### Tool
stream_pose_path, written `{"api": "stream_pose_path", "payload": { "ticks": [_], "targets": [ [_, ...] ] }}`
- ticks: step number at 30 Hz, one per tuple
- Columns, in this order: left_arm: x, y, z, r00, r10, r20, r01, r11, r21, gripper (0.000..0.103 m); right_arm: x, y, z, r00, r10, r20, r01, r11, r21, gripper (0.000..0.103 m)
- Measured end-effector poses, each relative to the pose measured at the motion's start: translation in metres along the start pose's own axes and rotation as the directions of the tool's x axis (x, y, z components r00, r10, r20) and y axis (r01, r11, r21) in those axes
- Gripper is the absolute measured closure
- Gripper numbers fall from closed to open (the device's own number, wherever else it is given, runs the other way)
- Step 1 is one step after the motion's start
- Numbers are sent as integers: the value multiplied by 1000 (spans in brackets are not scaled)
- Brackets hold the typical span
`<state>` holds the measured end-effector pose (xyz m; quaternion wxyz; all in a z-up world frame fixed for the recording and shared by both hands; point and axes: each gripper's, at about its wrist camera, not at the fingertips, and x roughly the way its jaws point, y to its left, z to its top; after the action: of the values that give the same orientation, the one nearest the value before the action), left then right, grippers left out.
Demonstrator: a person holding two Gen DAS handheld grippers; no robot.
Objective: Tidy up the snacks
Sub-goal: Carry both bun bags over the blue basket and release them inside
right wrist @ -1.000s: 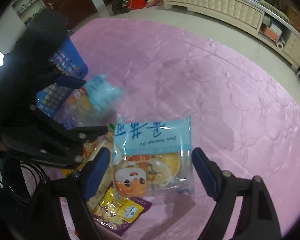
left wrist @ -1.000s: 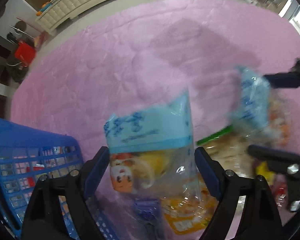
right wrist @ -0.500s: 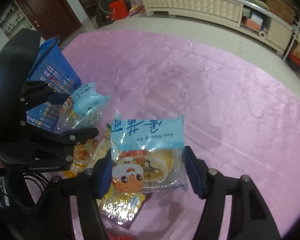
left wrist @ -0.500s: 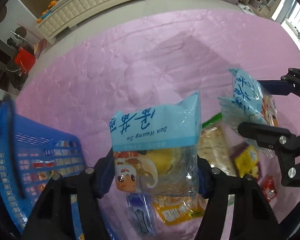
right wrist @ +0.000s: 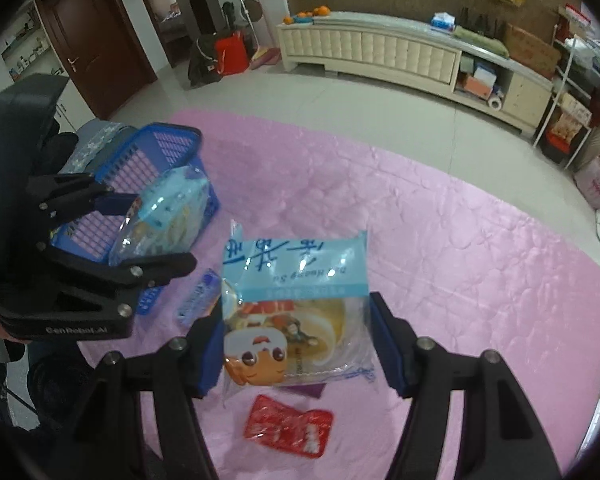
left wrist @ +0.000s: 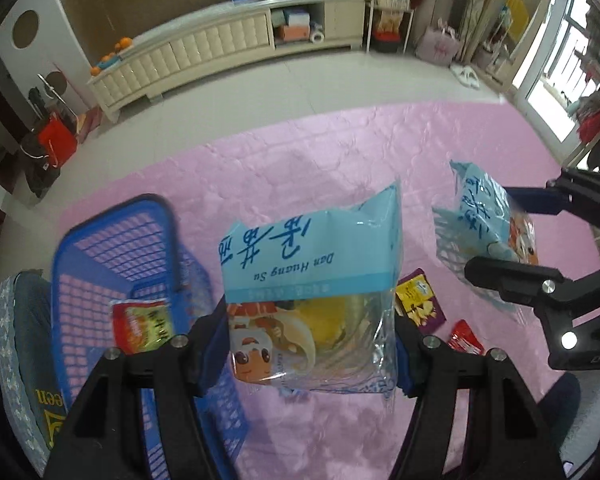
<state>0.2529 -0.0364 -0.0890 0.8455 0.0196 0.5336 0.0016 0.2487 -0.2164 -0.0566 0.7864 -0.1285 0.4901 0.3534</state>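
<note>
Our left gripper (left wrist: 310, 344) clamps a blue-topped pastry pack (left wrist: 312, 280) between its pads, held above the pink mat (left wrist: 340, 152) — beside the blue basket (left wrist: 112, 240). Our right gripper (right wrist: 296, 344) pinches a matching pack (right wrist: 296, 292), a red sachet (right wrist: 288, 426) lying below.

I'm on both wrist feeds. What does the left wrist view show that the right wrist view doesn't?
Only the left wrist view: a red and green packet inside the blue basket and a purple and yellow packet on the pink mat.

Only the right wrist view: a small blue packet on the mat.

Both: the basket, each gripper clamped on a blue-topped pastry bag, left and right, and a red packet.
</note>
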Motion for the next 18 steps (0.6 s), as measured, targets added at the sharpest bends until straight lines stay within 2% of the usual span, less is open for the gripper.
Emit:
{"api": "stream_pose_path", "payload": {
  "ticks": [8,13,18],
  "targets": [
    [-55,39,-42,997,20,79,-17,999,-42,40,-42,53,3,998,-9,65,12,999,-32,34],
    [-79,49,-64,993,33,113,-27,998,-56,40,-49,83,6,997,-3,83,8,999,-51,34],
    [-92,75,-83,991,33,129,-24,997,-73,40,-48,115,16,996,9,86,-1,996,-84,34]
  ]
}}
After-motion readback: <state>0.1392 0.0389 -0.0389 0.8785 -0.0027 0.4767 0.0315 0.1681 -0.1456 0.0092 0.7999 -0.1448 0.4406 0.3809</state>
